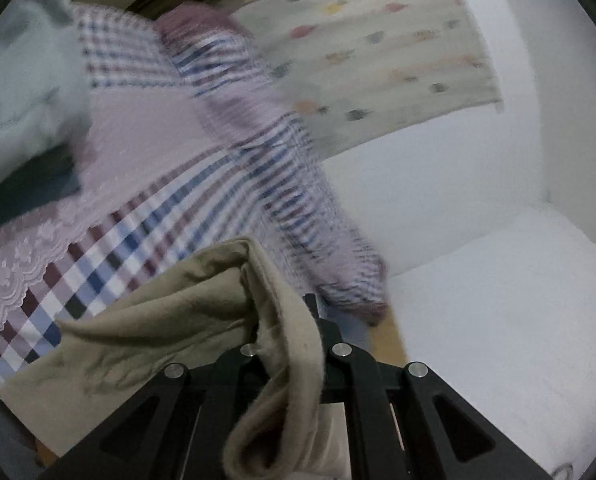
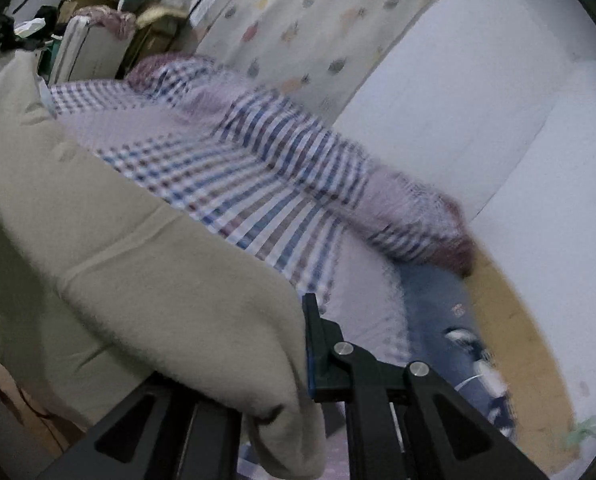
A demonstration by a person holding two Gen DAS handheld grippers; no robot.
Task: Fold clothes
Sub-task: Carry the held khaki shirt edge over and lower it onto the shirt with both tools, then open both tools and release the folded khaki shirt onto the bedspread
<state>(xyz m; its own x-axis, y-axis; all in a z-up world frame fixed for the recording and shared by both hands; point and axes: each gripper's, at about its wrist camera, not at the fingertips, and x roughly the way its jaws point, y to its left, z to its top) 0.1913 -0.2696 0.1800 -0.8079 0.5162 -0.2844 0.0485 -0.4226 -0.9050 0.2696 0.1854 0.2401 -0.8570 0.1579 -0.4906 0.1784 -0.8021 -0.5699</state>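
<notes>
Left wrist view: left gripper (image 1: pixel 286 320) clamped on a bunched edge of the beige garment (image 1: pixel 146 328), lifted over the checked bedspread (image 1: pixel 146 216); white wall (image 1: pixel 437 184) lies open beyond the bed edge; right gripper (image 2: pixel 301 332) likewise pinches beige garment (image 2: pixel 118 240); floor (image 2: pixel 509 320) beside bed.

garment (image 1: pixel 186 320) hangs over the bed (image 1: pixel 146 184), curtain (image 1: pixel 377 48) behind.
</notes>
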